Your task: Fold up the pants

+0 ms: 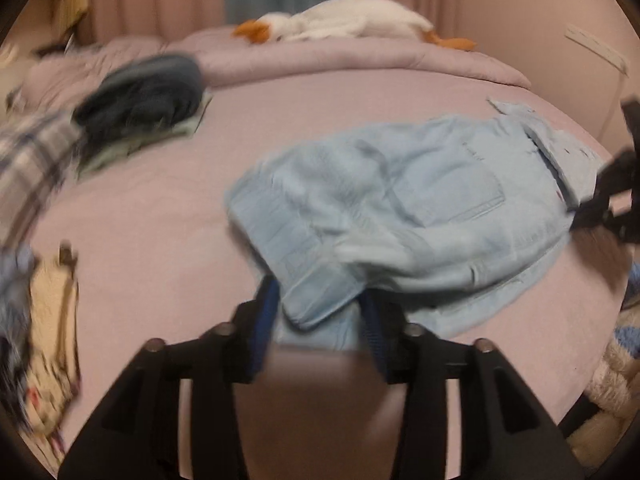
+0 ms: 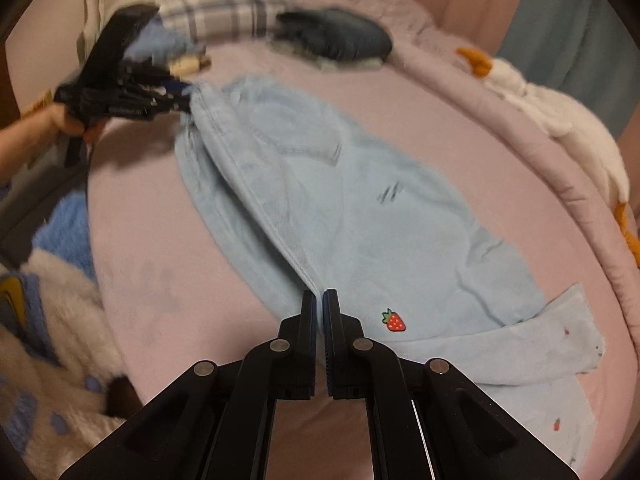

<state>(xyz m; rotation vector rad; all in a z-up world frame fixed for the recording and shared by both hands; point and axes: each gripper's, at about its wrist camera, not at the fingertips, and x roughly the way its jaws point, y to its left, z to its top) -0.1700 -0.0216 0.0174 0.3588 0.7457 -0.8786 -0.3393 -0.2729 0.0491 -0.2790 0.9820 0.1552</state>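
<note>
Light blue denim pants (image 2: 340,200) with a strawberry patch (image 2: 394,320) lie on the pink bed; they also show in the left wrist view (image 1: 400,208). My right gripper (image 2: 322,300) is shut on the pants' folded edge near the waist. My left gripper (image 1: 316,304) holds the leg-end fabric between its blue pads; in the right wrist view (image 2: 184,96) it pinches the far end of the pants. The right gripper shows at the right edge of the left wrist view (image 1: 592,200).
The pink bed sheet (image 1: 160,220) carries a dark folded garment (image 1: 144,96), a plaid cloth (image 1: 28,152), a goose plush (image 1: 344,24) on the rolled duvet, and fluffy plush items (image 2: 52,320) at the near side.
</note>
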